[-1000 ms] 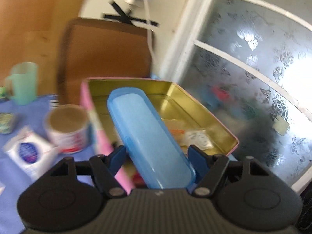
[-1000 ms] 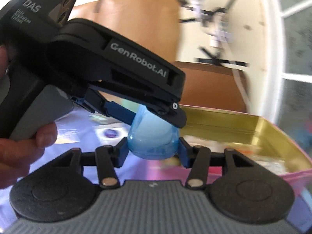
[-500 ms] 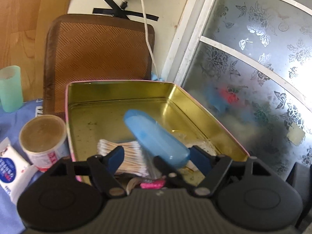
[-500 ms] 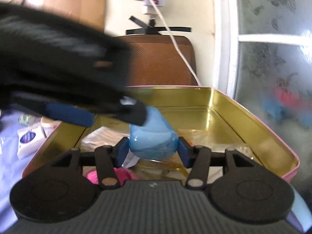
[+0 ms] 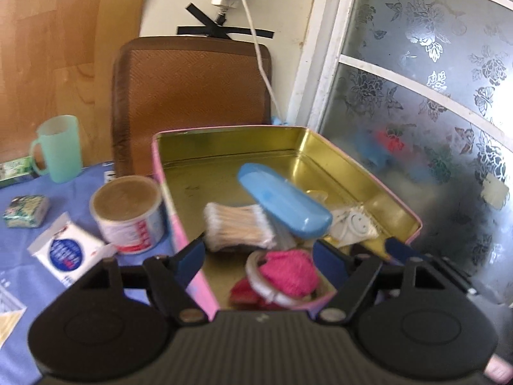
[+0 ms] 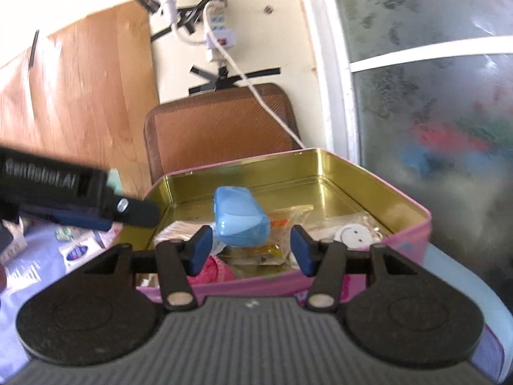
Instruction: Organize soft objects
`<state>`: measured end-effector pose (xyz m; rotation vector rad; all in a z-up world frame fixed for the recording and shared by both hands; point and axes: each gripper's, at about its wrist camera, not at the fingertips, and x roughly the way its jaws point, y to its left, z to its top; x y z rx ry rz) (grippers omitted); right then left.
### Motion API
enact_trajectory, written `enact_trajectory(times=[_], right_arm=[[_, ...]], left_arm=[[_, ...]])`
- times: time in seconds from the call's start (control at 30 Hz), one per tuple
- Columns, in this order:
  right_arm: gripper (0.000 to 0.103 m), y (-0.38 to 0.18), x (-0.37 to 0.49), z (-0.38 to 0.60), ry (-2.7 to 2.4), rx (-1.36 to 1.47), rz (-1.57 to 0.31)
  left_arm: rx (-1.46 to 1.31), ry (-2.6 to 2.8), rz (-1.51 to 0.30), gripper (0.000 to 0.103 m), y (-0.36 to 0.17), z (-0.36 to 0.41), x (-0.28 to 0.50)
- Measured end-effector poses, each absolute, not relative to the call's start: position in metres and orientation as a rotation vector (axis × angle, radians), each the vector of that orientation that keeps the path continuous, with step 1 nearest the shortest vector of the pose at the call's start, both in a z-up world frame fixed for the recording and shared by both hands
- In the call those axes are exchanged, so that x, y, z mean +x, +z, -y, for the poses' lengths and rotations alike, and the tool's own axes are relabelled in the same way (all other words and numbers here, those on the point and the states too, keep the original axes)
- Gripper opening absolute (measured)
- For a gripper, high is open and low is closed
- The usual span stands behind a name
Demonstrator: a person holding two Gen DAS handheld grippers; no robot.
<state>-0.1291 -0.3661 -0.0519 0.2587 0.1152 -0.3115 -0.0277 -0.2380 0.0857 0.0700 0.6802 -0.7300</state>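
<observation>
Blue case lies inside the pink tin, both tongs wide and empty.

The blue case [image 5: 283, 203] rests tilted in the tin [image 5: 179, 224], leaning on the cotton swabs [image 5: 239, 224], with the pink yarn [image 5: 288, 272] nearer the front wall. It looks stiff, smooth and light, so I think it can slip; better to hold it across the narrow sides. The left tongs [image 5: 258, 263] hover above the tin's front wall, the right tongs [image 6: 251, 245] just before it, level.
</observation>
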Motion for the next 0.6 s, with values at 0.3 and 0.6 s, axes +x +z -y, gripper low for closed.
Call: enact_trajectory(times=[0.3, 0.6], right_arm=[[0.056, -0.046, -0.152, 0.364, -0.3, 0.381, -0.082], [0.056, -0.039, -0.148, 0.341, -0.236, 0.442, -0.098]], left_arm=[[0.133, -0.663, -0.656, 0.08, 0.076, 0.196, -0.06], [0.142, -0.615, -0.669, 0.082, 0.061, 0.155, -0.068]])
